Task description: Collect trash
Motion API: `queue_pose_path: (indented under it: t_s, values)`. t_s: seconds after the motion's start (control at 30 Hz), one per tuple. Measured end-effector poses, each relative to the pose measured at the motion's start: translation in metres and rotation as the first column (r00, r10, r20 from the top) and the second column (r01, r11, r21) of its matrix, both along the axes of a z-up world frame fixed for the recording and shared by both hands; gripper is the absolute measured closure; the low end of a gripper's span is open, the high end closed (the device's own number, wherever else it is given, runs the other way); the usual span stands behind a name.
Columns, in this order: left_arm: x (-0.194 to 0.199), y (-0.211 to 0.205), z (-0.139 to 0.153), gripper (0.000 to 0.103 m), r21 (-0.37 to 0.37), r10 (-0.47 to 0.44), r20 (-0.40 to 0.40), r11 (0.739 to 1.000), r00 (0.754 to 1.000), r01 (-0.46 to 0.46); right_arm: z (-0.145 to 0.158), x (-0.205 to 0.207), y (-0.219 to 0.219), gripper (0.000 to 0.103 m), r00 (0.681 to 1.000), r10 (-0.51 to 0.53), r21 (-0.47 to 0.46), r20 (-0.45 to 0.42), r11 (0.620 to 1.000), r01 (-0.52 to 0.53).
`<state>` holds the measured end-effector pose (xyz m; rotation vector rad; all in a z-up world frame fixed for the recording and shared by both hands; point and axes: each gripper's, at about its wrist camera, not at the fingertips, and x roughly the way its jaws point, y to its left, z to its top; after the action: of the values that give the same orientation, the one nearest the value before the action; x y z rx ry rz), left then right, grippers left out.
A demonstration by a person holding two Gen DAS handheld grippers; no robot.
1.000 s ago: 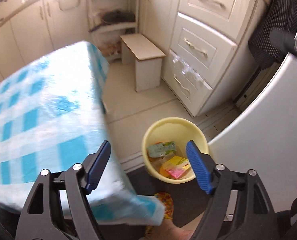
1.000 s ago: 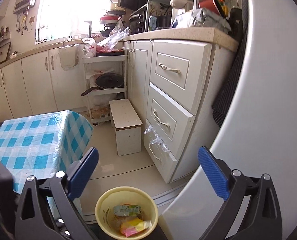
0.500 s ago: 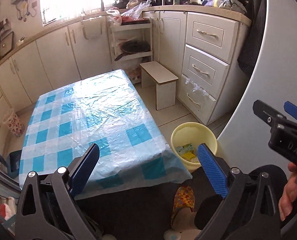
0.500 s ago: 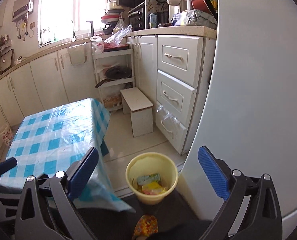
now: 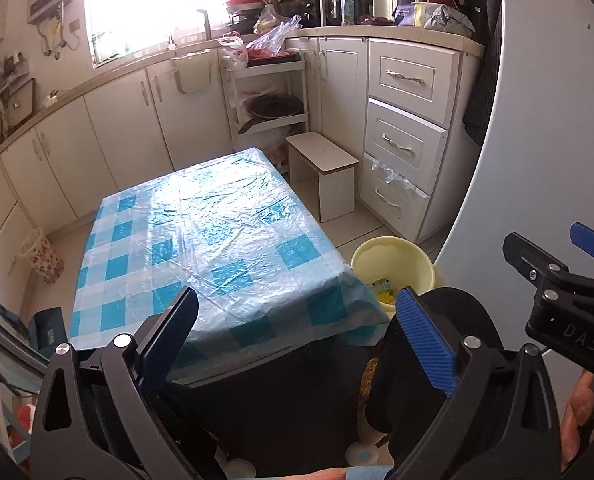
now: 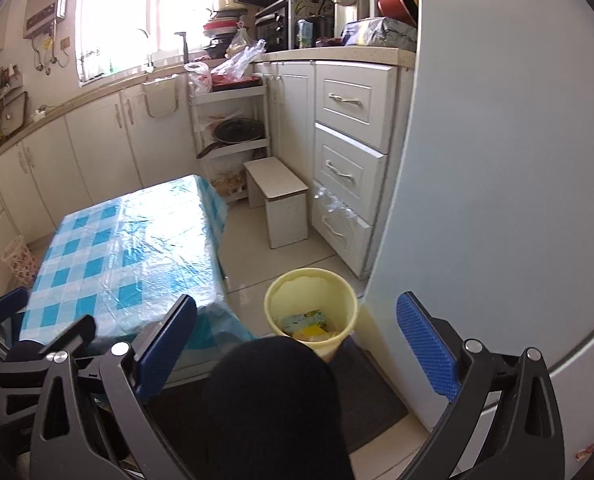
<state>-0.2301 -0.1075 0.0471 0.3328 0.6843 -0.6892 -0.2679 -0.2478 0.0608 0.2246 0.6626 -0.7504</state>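
Observation:
A yellow bin point(image 6: 311, 292) stands on the floor between the table and the white fridge, with a green packet point(image 6: 303, 319) and yellow wrappers inside. In the left wrist view the yellow bin point(image 5: 393, 264) is partly hidden behind the table corner and a dark knee. My left gripper point(image 5: 297, 308) is open and empty above the table's near edge. My right gripper point(image 6: 297, 312) is also open and empty, well back from the bin. Each gripper shows in the other's view: the right gripper point(image 5: 561, 248) and the left gripper point(image 6: 41, 320).
A table with a blue checked cloth under clear plastic point(image 5: 201, 240) fills the middle. A white stool point(image 6: 281, 200), drawers point(image 6: 349, 168) and the fridge point(image 6: 497, 200) close the right side. The person's dark-clad knee point(image 6: 273, 400) is low in front, over a dark mat point(image 6: 373, 392).
Both grippers have drawn back and up from the bin, which now looks smaller and farther. The whole table has come into view. The left jaws stand a little wider.

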Motion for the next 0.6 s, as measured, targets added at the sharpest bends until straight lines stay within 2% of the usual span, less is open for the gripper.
queue_pose_path:
  t_s: [0.27,0.6]
  values:
    - [0.000,0.023,0.000,0.008,0.010,0.043,0.007,0.999,0.999,-0.043,0.004,-0.011,0.016,0.007,1.000,-0.028,-0.040,-0.005,0.999,0.028]
    - [-0.004,0.036,0.015,0.008,-0.016,0.066,0.035,0.998,0.997,-0.066,0.011,-0.015,0.027,0.007,1.000,-0.026,-0.054,0.008,0.998,0.027]
